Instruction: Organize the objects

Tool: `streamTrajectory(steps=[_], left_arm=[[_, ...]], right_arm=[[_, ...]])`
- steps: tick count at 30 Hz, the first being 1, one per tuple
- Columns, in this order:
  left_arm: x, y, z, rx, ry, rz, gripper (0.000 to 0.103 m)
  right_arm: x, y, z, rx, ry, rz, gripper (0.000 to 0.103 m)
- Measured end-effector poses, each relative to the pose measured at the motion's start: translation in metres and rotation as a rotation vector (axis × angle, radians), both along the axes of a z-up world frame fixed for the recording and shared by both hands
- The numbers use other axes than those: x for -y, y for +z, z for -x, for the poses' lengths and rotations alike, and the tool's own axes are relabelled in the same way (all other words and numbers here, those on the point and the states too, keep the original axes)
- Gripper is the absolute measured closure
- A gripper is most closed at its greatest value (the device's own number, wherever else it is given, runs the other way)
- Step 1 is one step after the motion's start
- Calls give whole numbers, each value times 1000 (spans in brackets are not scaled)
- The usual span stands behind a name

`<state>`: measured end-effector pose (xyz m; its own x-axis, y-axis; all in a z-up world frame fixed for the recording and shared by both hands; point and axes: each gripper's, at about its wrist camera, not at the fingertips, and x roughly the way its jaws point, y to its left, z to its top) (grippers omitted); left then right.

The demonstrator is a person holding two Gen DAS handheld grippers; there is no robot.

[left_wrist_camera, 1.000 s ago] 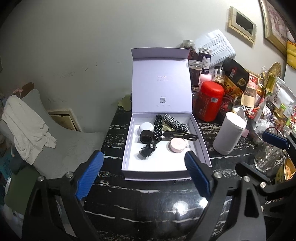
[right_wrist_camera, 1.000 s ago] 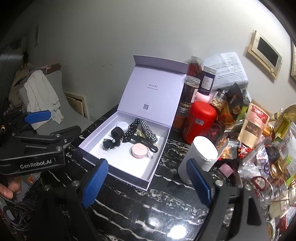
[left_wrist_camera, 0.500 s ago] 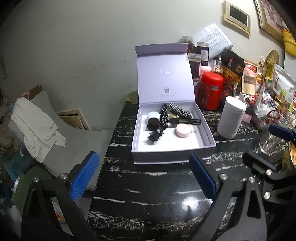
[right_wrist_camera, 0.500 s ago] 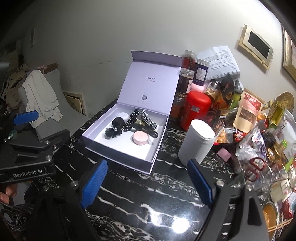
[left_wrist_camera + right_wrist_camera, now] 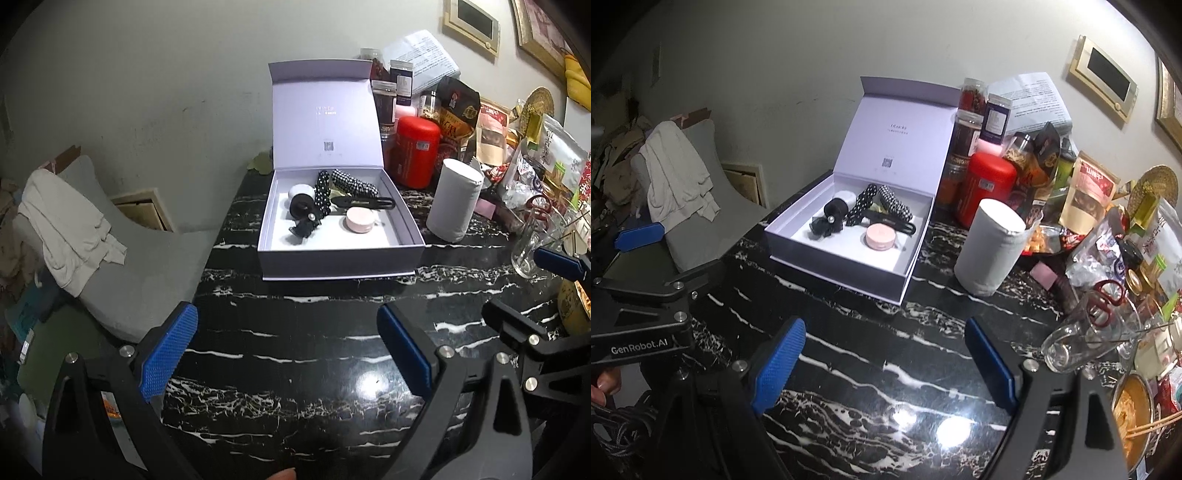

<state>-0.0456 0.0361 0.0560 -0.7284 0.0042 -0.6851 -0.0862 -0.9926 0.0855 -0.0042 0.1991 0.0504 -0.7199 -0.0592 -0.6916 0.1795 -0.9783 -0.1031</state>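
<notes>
- Looking down over the black marble table (image 5: 295,350), I take the lavender box (image 5: 340,264) as my landmark; it sits on the tabletop toward the wall, lid (image 5: 327,118) raised upright at its back edge.
- Inside the box I see a round pink case (image 5: 358,220) toward the front right, a long black hair clip (image 5: 364,202) just behind it, a polka-dot hair tie (image 5: 322,192) and a checked hair tie (image 5: 354,183) at the back, a black-and-white round container (image 5: 301,203) at the left, and a small black bow clip (image 5: 304,227) in front of that.
- My left gripper (image 5: 288,354) hangs over bare tabletop in front of the box, well apart from it. Its jaws have just been opening and now stand wide, nothing between the blue pads (image 5: 168,356).
- My right gripper (image 5: 886,365) also hangs over bare marble in front of the box, jaws spread wide with nothing held, blue pads (image 5: 779,365) clear of everything.
- Right of the box, near its side wall, a white cylinder (image 5: 454,199) stands upright; a red canister (image 5: 415,151) stands behind it, just beside the box's back right corner.
- Further right of the box there are snack pouches and a clear glass (image 5: 1082,341).
- Left of the box, off the table, a grey chair (image 5: 122,266) carries a white cloth (image 5: 62,229).
</notes>
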Motion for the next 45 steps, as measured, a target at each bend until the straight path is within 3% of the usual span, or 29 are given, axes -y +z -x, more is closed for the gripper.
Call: streamTrajectory(steps=[45], left_arm=[[7, -15, 1, 55, -7, 3, 5]], right_arm=[[10, -7, 2, 28, 16, -19, 14]])
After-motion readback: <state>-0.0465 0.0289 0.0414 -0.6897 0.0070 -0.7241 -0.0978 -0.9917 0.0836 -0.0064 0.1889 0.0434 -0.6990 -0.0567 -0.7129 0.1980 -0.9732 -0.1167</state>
